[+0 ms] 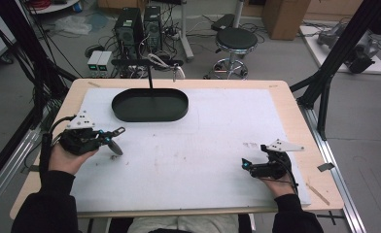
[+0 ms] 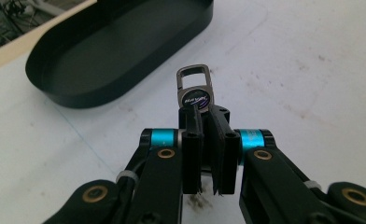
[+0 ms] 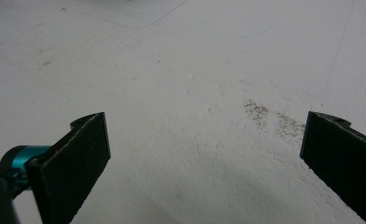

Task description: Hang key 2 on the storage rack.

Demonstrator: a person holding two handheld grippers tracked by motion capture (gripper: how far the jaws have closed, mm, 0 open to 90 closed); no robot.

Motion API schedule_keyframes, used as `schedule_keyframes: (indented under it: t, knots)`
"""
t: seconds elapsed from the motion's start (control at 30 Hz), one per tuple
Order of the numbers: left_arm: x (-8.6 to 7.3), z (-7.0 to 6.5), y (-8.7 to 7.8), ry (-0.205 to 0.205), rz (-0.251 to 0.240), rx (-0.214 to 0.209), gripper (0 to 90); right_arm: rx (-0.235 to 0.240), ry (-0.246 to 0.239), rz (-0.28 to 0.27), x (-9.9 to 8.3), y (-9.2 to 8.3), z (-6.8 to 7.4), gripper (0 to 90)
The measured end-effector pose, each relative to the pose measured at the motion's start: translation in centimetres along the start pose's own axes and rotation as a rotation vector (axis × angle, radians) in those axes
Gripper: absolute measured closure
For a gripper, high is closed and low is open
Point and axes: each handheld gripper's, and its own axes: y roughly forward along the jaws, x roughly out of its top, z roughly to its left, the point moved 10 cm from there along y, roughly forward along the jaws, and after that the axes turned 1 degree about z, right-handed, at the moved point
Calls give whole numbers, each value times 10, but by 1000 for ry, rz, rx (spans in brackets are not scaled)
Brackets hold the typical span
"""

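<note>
With the left tool (image 2: 208, 122) clamping the key ring (image 2: 195, 91) above the tabletop (image 1: 203, 145), just short of the black tray (image 2: 120, 46), we are keeping the grip firm while the right tool (image 3: 204, 154) is resting wide open.

Brushed-metal keyring (image 2: 195, 88), matt black tray (image 2: 120, 51)

Round black stool (image 1: 235, 40), computer towers (image 1: 139, 24)
</note>
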Motion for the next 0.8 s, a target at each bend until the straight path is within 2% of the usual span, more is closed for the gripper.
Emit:
schedule_keyframes:
  t: [0.2,0.3,0.43,0.63,0.8]
  knots:
    - [8,12,5,38,23,33,839,9,9,-11,1,0,1,7]
    - [9,19,9,44,40,48,839,7,14,-10,0,2,-1,8]
    - [17,26,13,45,28,63,839,5,13,-21,2,2,-1,8]
    - [33,36,15,75,31,95,839,-2,28,-9,0,3,-5,8]
    - [48,43,14,80,3,105,839,1,32,-7,0,4,-4,8]
